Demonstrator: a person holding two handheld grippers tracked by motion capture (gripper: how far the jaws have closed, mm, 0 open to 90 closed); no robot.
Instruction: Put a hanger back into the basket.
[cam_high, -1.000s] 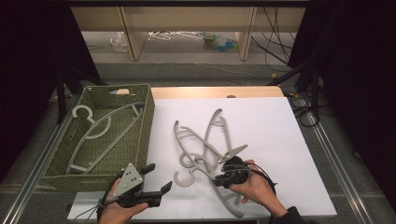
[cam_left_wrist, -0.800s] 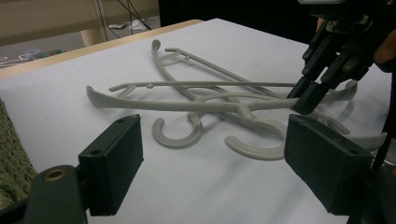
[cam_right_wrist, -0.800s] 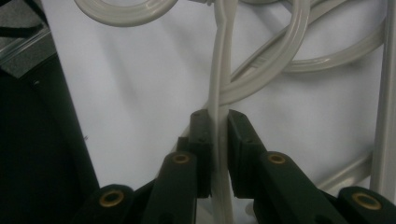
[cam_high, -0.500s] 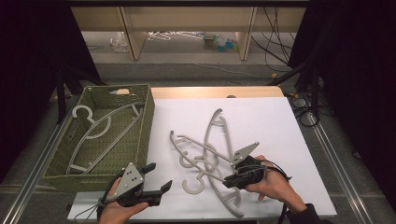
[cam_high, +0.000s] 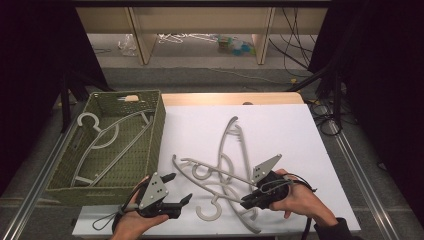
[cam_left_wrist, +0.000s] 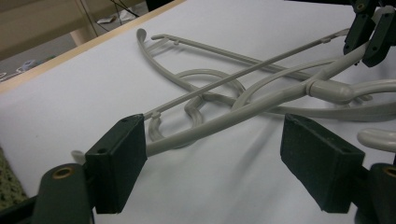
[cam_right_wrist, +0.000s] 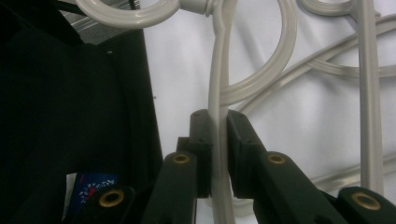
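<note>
Several grey plastic hangers lie tangled on the white table top (cam_high: 285, 130). My right gripper (cam_high: 244, 204) is shut on a thin bar of the front hanger (cam_high: 205, 187). In the right gripper view its pads (cam_right_wrist: 218, 116) pinch that bar (cam_right_wrist: 217, 70) below the hook (cam_right_wrist: 130, 11). My left gripper (cam_high: 181, 186) is at the front left, open, and its jaws have just been closing slightly. The hanger's arm end (cam_left_wrist: 196, 133) lies just ahead of them (cam_left_wrist: 215, 140), untouched. The right gripper (cam_left_wrist: 369, 28) shows beyond. Another hanger (cam_high: 246, 150) lies farther back.
A green woven basket (cam_high: 155, 130) stands at the table's left with one hanger (cam_high: 107, 132) inside. A wooden edge (cam_high: 230, 98) borders the far side. Shelf legs and clutter (cam_high: 230, 44) stand on the floor behind, and cables (cam_high: 325, 107) hang at the right.
My right gripper has moved right and a little up with the hanger, dragging and turning it so its far end swung left. The left gripper has stayed in place.
</note>
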